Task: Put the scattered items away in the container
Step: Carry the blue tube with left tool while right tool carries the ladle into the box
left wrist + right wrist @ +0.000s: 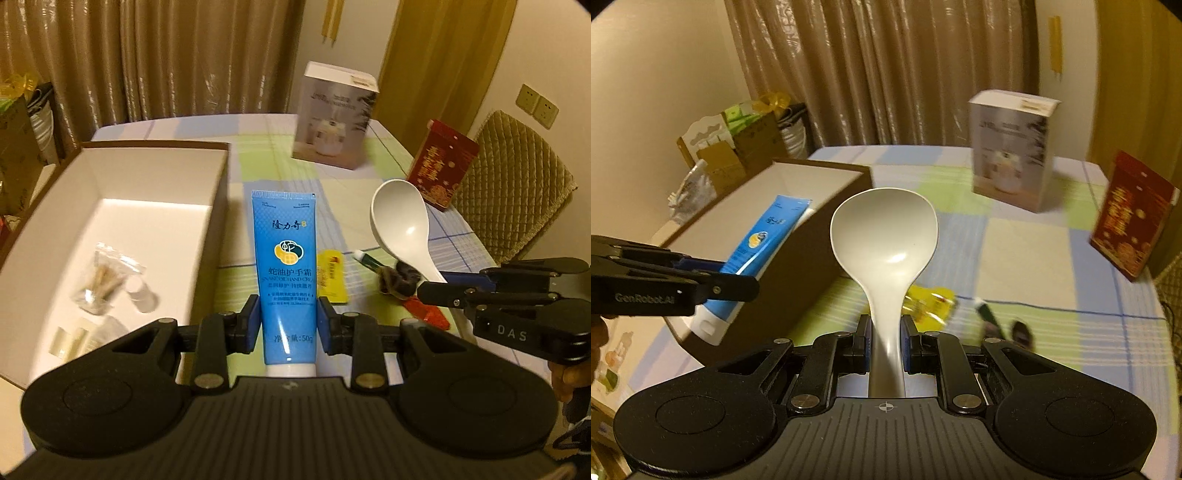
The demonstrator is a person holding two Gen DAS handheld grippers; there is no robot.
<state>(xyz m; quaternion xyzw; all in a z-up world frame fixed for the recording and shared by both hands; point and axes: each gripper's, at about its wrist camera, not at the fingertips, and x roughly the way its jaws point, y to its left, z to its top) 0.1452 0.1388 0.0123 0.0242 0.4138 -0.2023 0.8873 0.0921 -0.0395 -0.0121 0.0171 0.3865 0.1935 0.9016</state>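
My left tongs [289,319] were clamped on the blue hand cream tube [286,266], held just right of the open box [110,177]; my right tongs [885,345] were pinching the white spoon [884,236] by its handle, above the tablecloth [1015,251]. The yellow packet [332,275] and a small dark tube [369,260] lay on the cloth. I judged the smooth handle might swivel, or the tube catch the box wall.

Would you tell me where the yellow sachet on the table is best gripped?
Judging by its flat pose, take the yellow sachet across its narrow width from above, probably at the near end: the far end lies close to the held white spoon.
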